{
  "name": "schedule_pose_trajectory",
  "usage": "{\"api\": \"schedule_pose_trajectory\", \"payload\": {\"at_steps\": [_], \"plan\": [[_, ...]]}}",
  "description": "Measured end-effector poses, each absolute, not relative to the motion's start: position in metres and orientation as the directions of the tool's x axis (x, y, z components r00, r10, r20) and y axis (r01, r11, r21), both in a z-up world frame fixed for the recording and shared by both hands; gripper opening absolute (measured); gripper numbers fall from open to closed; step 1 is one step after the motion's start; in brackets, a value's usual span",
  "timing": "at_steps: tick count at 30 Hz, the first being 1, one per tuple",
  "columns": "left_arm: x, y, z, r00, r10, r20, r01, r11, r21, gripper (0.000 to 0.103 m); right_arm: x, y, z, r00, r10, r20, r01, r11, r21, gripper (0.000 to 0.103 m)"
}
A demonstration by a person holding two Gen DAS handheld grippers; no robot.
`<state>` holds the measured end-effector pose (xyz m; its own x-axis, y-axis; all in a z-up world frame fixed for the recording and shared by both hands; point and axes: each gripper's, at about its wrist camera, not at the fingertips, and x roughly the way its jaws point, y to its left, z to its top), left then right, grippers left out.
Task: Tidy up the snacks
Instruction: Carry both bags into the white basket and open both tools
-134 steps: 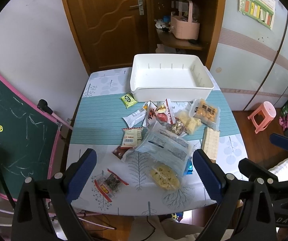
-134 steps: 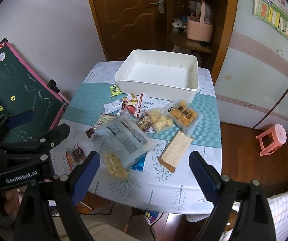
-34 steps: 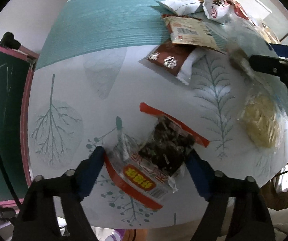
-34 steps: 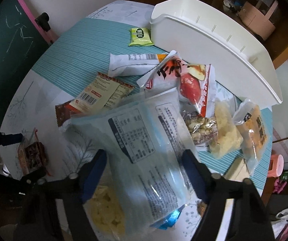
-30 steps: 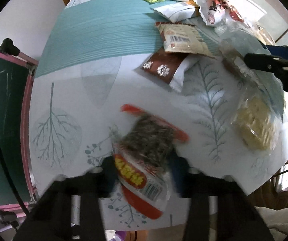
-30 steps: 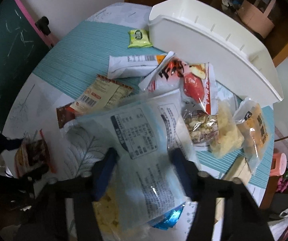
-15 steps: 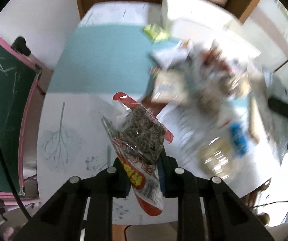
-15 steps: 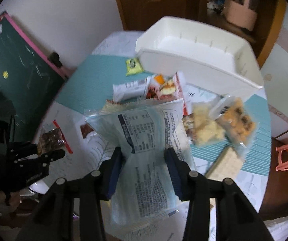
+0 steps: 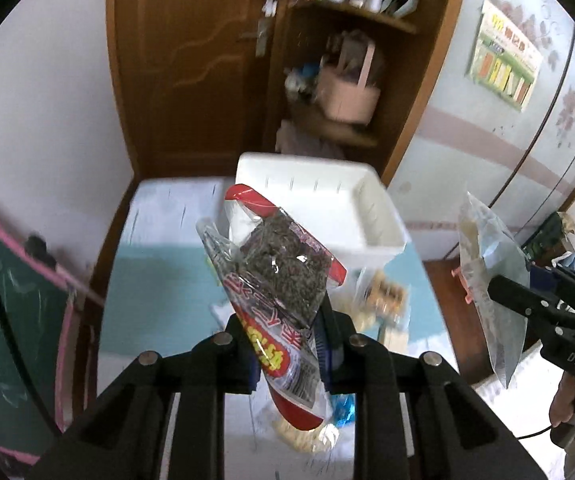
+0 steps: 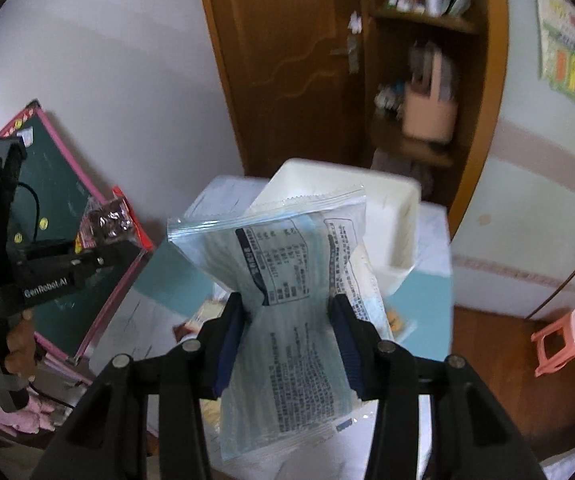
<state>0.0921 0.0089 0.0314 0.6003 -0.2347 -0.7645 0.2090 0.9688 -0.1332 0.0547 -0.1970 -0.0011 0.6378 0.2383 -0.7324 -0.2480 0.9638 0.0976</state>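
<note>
**Two Snack Bags Held Above the Desk**

While both claws hang in the air over the desk (image 9: 155, 264), each one grips a packet. The left claw (image 9: 287, 344) has its jaws pressed tight on the lower part of a red-edged clear packet (image 9: 283, 276) of dark snack pieces, which sticks up tilted in front of the white bin (image 9: 327, 208). The right claw (image 10: 287, 320) pinches a large pale blue zip bag (image 10: 291, 280) across its middle, jaws part-way closed on it, so the bag bunches at the grip and fans out above and below. That white bin (image 10: 399, 216) stands at the far end of the desk, near the wooden door (image 9: 191, 60). Blurred snack packs (image 9: 383, 296) lie on the desk just in front of it. A green chalkboard (image 10: 67, 208) leans at the left
</note>
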Motion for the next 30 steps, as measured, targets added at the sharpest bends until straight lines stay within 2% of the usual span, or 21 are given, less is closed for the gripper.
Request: {"api": "schedule_pose_trajectory", "payload": {"at_steps": [6, 12, 17, 24, 27, 29, 30], "plan": [[0.161, -0.010, 0.064, 0.623, -0.221, -0.750, 0.207, 0.972, -0.115, 0.020, 0.097, -0.221, 0.034, 0.685, 0.197, -0.702, -0.187, 0.978, 0.092, 0.045], [0.243, -0.030, 0.049, 0.575, -0.246, -0.780, 0.237, 0.963, -0.129, 0.020, 0.174, -0.233, 0.044, 0.699, 0.165, -0.696, -0.095, 0.986, 0.138, 0.046], [0.315, -0.045, -0.004, 0.505, -0.232, -0.831, 0.257, 0.960, -0.112, 0.021, 0.256, -0.238, 0.002, 0.623, 0.149, -0.768, 0.013, 0.979, 0.201, 0.046], [0.380, -0.067, -0.079, 0.406, -0.198, -0.892, 0.264, 0.960, -0.093, 0.023, 0.314, -0.239, -0.081, 0.492, 0.103, -0.864, 0.128, 0.974, 0.189, 0.047], [0.390, -0.073, -0.100, 0.377, -0.198, -0.905, 0.268, 0.958, -0.098, 0.044, 0.324, -0.234, -0.099, 0.451, 0.102, -0.887, 0.140, 0.973, 0.183, 0.047], [0.386, -0.073, -0.107, 0.363, -0.213, -0.907, 0.270, 0.956, -0.117, 0.082, 0.327, -0.232, -0.108, 0.437, 0.099, -0.894, 0.148, 0.972, 0.180, 0.047], [0.388, -0.073, -0.110, 0.354, -0.225, -0.908, 0.269, 0.954, -0.131, 0.088, 0.328, -0.231, -0.110, 0.436, 0.095, -0.895, 0.151, 0.973, 0.176, 0.047]]}}
